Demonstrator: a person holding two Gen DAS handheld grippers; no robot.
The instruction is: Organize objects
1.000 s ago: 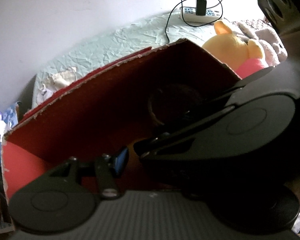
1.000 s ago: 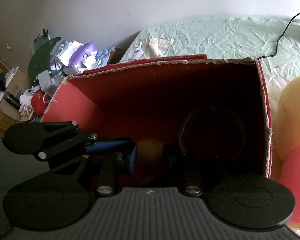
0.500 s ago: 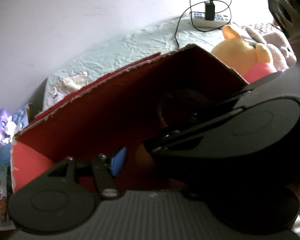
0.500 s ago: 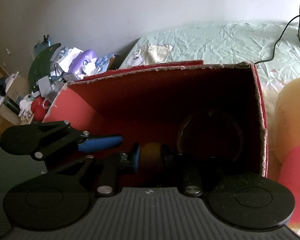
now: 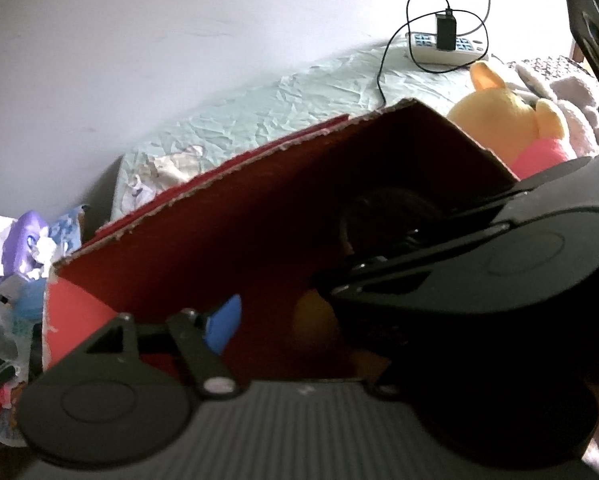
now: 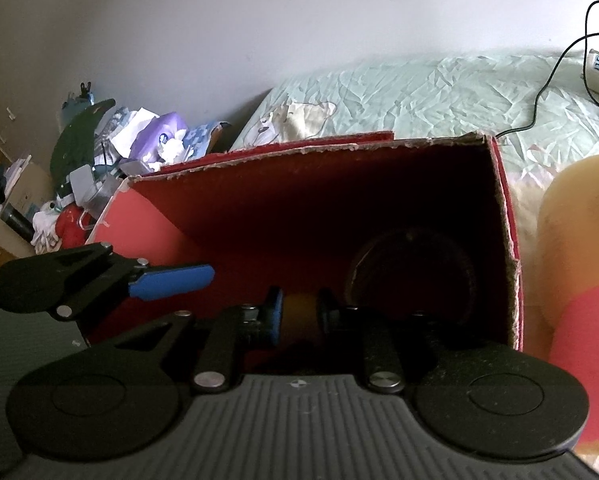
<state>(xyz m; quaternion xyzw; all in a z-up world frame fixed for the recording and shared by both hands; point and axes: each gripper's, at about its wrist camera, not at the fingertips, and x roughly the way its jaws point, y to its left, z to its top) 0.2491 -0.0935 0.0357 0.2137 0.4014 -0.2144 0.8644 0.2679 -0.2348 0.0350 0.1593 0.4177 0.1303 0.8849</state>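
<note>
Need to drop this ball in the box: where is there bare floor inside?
Bare floor lies on the box's left side, between the pink wall and the dark round thing. The right corner is crowded by that thing. The right tongs hold the ball.

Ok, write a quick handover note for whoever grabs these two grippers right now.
Right gripper: jaws shut on the orange ball, held low inside the red cardboard box.
Left gripper: open, empty, at the box's left side.
A dark round object already lies in the box. The yellow plush toy sits outside on the bed, right of the box.
Done: ball carried into the box.
Left: release it, then probably the plush.
</note>
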